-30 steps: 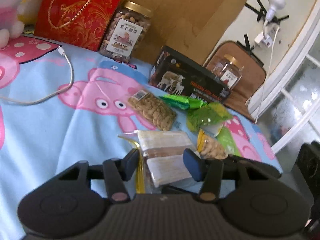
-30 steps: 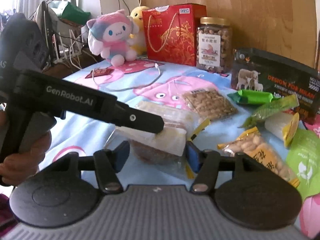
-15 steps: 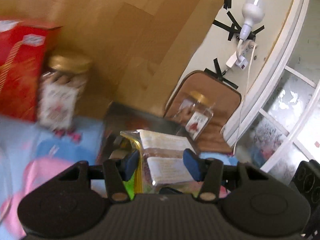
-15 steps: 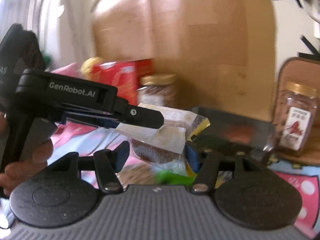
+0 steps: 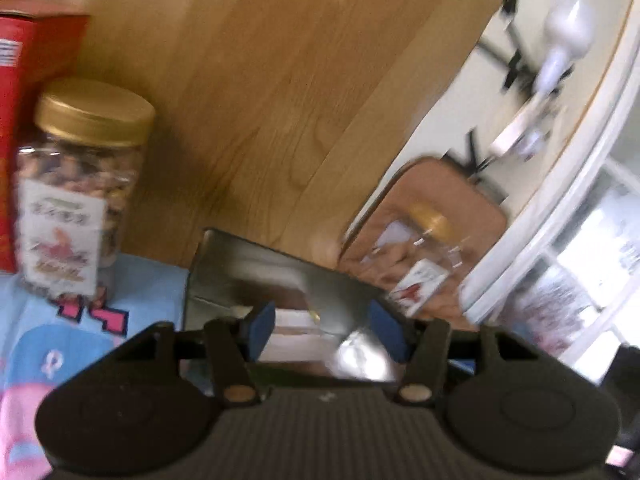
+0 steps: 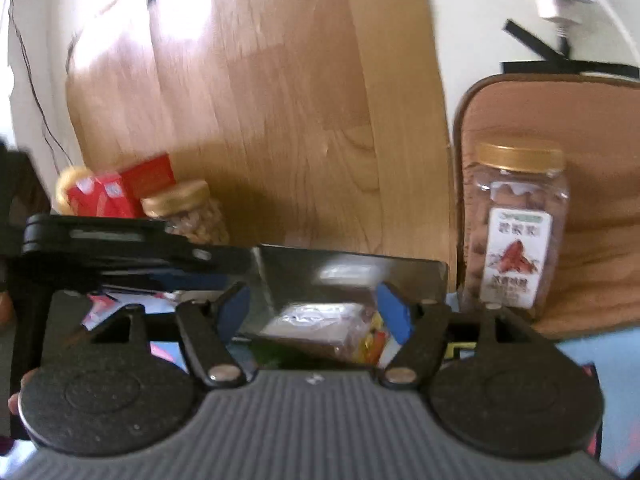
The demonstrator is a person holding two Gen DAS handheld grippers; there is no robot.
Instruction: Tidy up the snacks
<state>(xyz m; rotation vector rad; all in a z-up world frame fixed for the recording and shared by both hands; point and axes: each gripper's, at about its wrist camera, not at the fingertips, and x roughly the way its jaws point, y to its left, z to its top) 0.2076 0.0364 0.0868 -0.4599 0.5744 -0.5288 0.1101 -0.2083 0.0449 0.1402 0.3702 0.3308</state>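
Far out to the left of the left gripper (image 5: 325,332): a red gift bag (image 5: 16,112), then a gold-lidded jar (image 5: 80,184), both standing well clear of the pads. Jaws of this gripper opening, pads spread. Between them, blurred, a snack packet (image 5: 290,330) in clear wrap with a pale label, close to the left pad and short of the right one. No squeeze to be made out. Just beyond the fingertips, a dark box (image 5: 256,272) with its mouth facing the jaws, packet apparently at or over that mouth.

Same story at the right gripper (image 6: 315,312): jaws opening, pads apart, a gap showing at the left pad, packet lying loose between them in front of the box. To the right of these jaws, a second jar (image 6: 516,232) upright against a brown cushion (image 6: 600,200).

Judged as to handling: light, soft, crinkly, slick film over a firmer brown block inside. Likely to sag or slide if pinched by the loose film ends. Best taken across the short sides of the block, near its middle, with modest pressure so as not to crush the contents. Better lowered into the box than dropped, since the yellow sealed edge looks ready to catch on the rim.
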